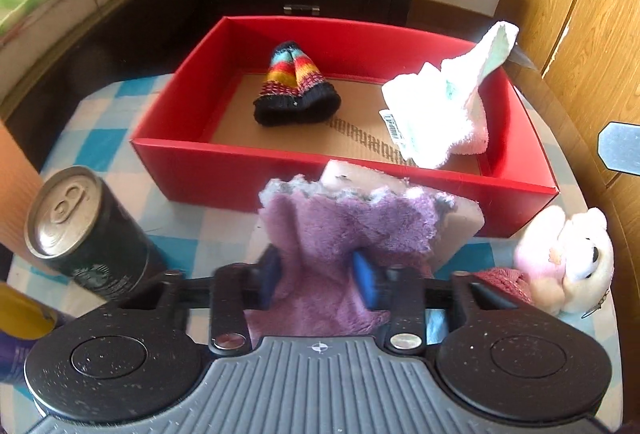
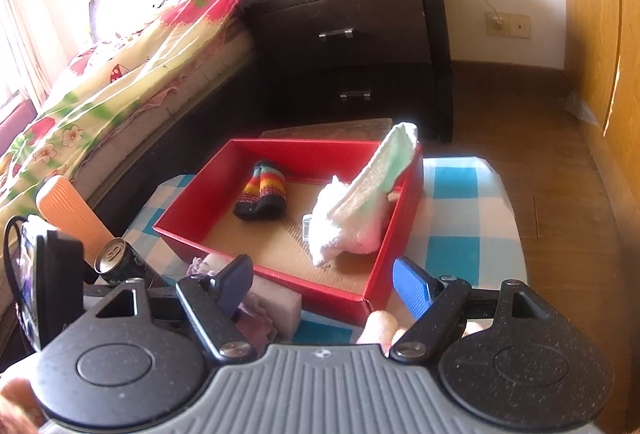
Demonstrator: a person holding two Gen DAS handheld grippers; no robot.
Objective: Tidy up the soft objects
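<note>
My left gripper (image 1: 320, 274) is shut on a purple fuzzy cloth (image 1: 340, 230) just in front of the red box (image 1: 224, 162). The box holds a striped knit hat (image 1: 296, 86) and a white towel (image 1: 440, 106) leaning on its right wall. A pink plush bear (image 1: 568, 258) lies on the table right of my left gripper. My right gripper (image 2: 324, 286) is open and empty, above the box's near corner (image 2: 360, 298). The hat (image 2: 262, 196), the towel (image 2: 352, 218) and the purple cloth (image 2: 256, 322) also show in the right wrist view.
A dark drink can (image 1: 80, 226) stands left of my left gripper on the blue checked tablecloth (image 1: 100, 138). An orange ribbed object (image 2: 68, 210) stands behind the can (image 2: 120, 262). A dark nightstand (image 2: 352, 50) and a bed (image 2: 100, 86) lie beyond the table.
</note>
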